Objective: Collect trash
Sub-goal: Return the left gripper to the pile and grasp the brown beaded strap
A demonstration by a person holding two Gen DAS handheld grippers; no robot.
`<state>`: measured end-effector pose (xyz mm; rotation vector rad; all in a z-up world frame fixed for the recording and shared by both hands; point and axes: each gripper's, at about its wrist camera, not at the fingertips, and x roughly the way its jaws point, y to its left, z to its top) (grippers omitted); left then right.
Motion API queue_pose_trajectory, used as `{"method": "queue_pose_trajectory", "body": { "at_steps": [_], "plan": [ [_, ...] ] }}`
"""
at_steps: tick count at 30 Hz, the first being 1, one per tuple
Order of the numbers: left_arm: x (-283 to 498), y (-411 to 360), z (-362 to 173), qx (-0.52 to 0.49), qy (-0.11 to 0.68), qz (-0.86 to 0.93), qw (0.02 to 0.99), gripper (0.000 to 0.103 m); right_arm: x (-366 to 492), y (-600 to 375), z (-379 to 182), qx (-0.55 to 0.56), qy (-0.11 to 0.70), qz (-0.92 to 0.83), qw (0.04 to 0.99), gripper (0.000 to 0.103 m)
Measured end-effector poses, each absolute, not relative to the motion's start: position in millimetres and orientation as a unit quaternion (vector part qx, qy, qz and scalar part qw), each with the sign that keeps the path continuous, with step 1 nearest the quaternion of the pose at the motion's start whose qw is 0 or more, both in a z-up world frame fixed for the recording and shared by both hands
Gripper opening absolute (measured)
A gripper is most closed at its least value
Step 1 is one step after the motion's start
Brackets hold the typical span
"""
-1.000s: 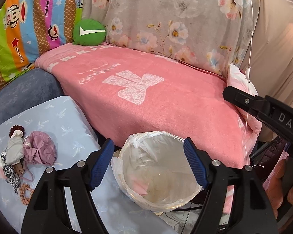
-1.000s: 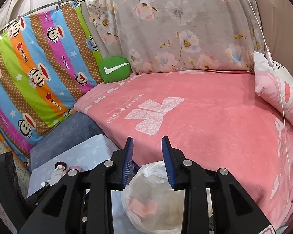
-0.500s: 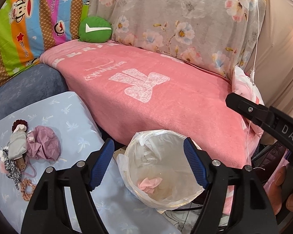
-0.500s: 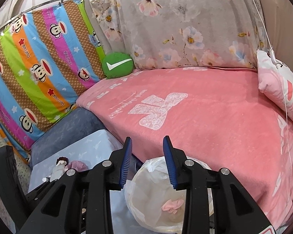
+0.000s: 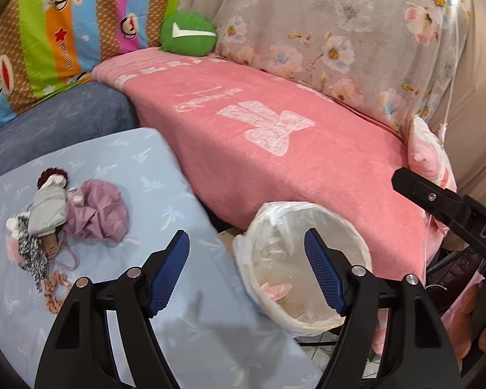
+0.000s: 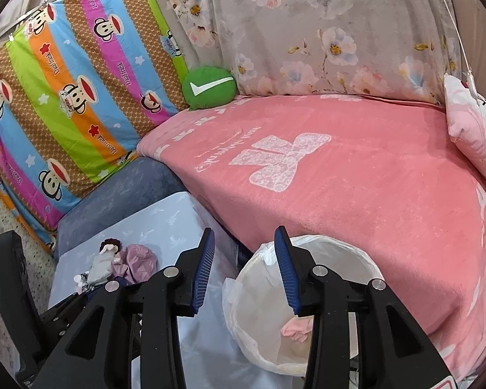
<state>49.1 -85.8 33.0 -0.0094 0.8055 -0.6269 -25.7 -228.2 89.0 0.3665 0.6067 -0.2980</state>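
A pink scrap (image 6: 296, 327) lies inside the lined bin (image 6: 340, 246) beside the bed. The left gripper (image 5: 247, 270) gapes wide and empty; the right gripper (image 6: 244, 267), empty, is opening. Either could snag the loose liner and tip the bin.

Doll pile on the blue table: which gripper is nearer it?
Left. The left gripper hangs over the blue table, the doll pile just beyond its left finger. The right gripper, jaws opening and empty, sits over the bin, farther off.
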Motion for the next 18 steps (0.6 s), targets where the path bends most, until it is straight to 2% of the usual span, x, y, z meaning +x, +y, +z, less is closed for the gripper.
{"method": "queue_pose_trajectory", "body": {
  "at_steps": [18],
  "plan": [
    [89.4, 39.9, -37.9, -0.054, 0.461, -0.135, 0.875, 0.07, 28.9, -131.3, 38.4, 0.141, 0.372, -0.056, 0.916, 0.038]
  ]
}}
